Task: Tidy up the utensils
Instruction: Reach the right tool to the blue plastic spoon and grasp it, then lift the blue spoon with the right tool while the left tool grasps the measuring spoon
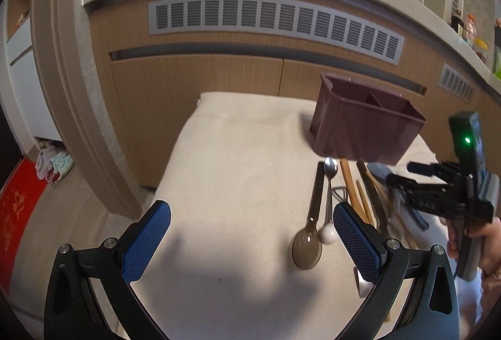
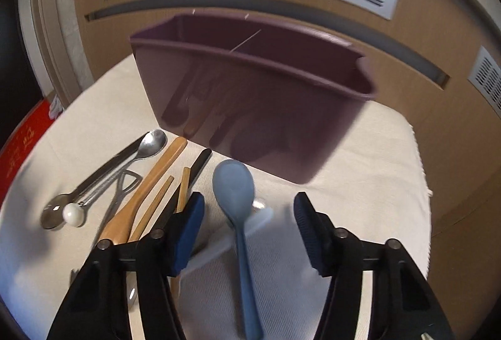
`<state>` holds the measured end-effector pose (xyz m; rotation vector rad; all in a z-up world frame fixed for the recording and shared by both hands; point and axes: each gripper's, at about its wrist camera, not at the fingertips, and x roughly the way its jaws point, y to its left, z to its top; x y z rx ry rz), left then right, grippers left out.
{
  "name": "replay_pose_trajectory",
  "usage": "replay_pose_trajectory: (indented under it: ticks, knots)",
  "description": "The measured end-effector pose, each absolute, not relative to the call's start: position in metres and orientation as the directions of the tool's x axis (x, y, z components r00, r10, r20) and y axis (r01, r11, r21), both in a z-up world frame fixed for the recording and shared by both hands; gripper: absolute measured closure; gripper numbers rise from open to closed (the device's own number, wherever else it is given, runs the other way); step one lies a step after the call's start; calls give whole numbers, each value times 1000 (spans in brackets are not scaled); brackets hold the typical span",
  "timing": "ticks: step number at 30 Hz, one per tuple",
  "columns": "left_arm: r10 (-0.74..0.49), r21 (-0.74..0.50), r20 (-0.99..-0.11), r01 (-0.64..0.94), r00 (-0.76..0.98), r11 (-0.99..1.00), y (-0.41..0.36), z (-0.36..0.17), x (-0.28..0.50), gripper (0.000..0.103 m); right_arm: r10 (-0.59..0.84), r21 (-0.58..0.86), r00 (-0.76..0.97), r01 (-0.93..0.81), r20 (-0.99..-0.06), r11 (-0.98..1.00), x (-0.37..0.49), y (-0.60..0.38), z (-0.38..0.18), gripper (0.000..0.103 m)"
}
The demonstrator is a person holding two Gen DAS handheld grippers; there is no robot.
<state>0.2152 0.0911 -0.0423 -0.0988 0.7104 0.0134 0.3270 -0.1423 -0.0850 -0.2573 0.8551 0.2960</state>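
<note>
1. Right gripper (image 2: pixel 247 233) nearest the lens: pads spread, not touching anything, straddling the blue spoon (image 2: pixel 235 192) whose handle runs back between them toward the camera.
2. Left gripper (image 1: pixel 252 241) spread wide over bare cloth (image 1: pixel 235 152) — nothing between its pads.
3. Just left of the blue spoon: wooden spoon (image 2: pixel 147 192), chopsticks (image 2: pixel 166 202) and a dark handle (image 2: pixel 200 161), fanned side by side.
4. Further left: steel spoon (image 2: pixel 150 142), clear-bowled spoon (image 2: pixel 53 213) and a white-knobbed piece (image 2: pixel 74 214), lying together, with a wire tool (image 2: pixel 123 183) beside them.
5. Beyond all of these: purple divided caddy (image 2: pixel 250 95), upright at the far edge of the cloth, utensil tips close to its base.
6. Progress — seemingly at the start: both compartments look empty as far as visible, every utensil flat on the cloth; likely first pick is the blue spoon, the rest still to sort.
</note>
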Motion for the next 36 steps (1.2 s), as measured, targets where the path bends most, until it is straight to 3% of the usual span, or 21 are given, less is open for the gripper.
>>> replay_pose_trajectory:
  ticks: [7, 10, 18, 19, 21, 24, 33, 34, 36]
  knots:
    - [-64, -94, -699, -3, 712, 996, 80, -59, 222, 0, 129, -105, 596, -342, -793, 934, 346, -133, -103, 50]
    - [-87, -105, -709, 17, 700, 994, 75, -61, 225, 0, 173, -58, 577, -360, -799, 931, 344, -135, -103, 71]
    - [-130, -103, -726, 80, 675, 991, 59, -66, 227, 2, 163, -1, 573, -275, -803, 961, 314, -171, -87, 72]
    - [-140, -104, -726, 94, 673, 990, 56, -67, 227, 4, 163, 6, 573, -265, -803, 964, 308, -176, -86, 72]
    - [-157, -101, -732, 123, 663, 987, 51, -70, 227, 24, 168, 20, 575, -254, -801, 967, 298, -184, -85, 72]
    - [-179, -110, -757, 147, 628, 983, 45, -78, 231, 44, 180, 48, 576, -237, -797, 970, 283, -193, -84, 72]
    - [-196, -110, -749, 172, 633, 979, 39, -84, 232, 48, 183, 63, 576, -221, -797, 973, 257, -213, -86, 72]
    - [-208, -105, -739, 196, 640, 975, 35, -82, 233, 50, 185, 71, 573, -215, -798, 974, 256, -214, -87, 72]
    - [-219, -86, -728, 231, 650, 969, 27, -82, 234, 65, 188, 81, 568, -208, -801, 975, 256, -214, -89, 72]
